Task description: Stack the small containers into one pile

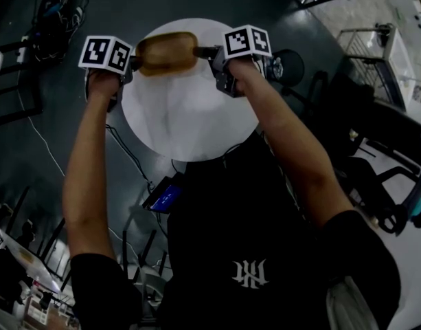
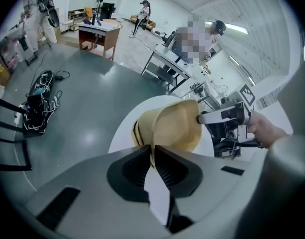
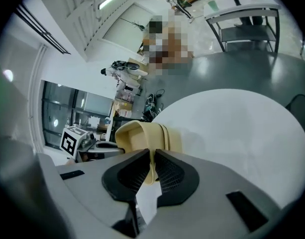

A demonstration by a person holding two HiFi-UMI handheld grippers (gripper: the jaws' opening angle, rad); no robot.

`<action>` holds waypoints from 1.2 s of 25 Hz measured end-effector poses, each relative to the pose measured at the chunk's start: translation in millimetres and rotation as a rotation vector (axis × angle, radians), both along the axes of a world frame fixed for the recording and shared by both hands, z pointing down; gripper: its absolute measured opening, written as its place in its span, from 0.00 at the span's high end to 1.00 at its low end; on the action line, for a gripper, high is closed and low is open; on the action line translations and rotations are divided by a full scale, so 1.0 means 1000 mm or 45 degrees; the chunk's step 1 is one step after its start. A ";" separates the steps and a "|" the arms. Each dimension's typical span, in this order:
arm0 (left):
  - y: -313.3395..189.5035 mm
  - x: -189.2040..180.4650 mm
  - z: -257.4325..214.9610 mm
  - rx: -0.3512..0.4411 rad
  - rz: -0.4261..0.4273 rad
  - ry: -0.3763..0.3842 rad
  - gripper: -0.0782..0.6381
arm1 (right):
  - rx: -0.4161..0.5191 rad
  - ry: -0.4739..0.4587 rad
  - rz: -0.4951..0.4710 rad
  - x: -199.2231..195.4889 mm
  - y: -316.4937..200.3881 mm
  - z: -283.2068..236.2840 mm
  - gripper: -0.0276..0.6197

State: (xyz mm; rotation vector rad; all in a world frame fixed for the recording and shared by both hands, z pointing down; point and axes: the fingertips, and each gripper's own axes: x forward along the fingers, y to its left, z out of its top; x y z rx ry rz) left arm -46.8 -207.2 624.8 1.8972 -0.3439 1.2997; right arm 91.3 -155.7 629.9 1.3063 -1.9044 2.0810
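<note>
A nested stack of small tan containers point(image 1: 165, 52) is held on its side above the far part of the round white table point(image 1: 189, 115). My left gripper point(image 1: 133, 62) is shut on the rim at the stack's left end, and my right gripper point(image 1: 200, 51) is shut on the rim at its right end. In the left gripper view the thin tan wall point(image 2: 169, 126) is pinched between the pads of my left gripper point(image 2: 153, 152), with the right gripper point(image 2: 227, 116) across from it. In the right gripper view my right gripper point(image 3: 152, 157) clamps the rim of the stack point(image 3: 142, 136), whose layered edges show.
The white table point(image 3: 242, 133) bears nothing else in view. A dark grey floor surrounds it, with a cable bundle point(image 2: 38, 101) at the left, metal tables point(image 2: 164, 66) beyond, and black chairs point(image 1: 382, 184) at the right. People stand far off in the room.
</note>
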 end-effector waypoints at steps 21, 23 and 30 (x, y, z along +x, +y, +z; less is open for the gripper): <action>0.009 -0.007 0.011 -0.138 0.105 -0.170 0.82 | -0.028 0.163 -0.137 0.001 -0.009 0.003 0.87; 0.012 -0.009 0.009 -0.173 0.083 -0.174 0.83 | -0.048 0.121 -0.131 -0.002 -0.008 0.001 0.87; 0.012 -0.012 -0.002 -0.297 0.067 -0.204 0.84 | -0.148 -0.021 -0.090 -0.003 -0.011 -0.004 0.88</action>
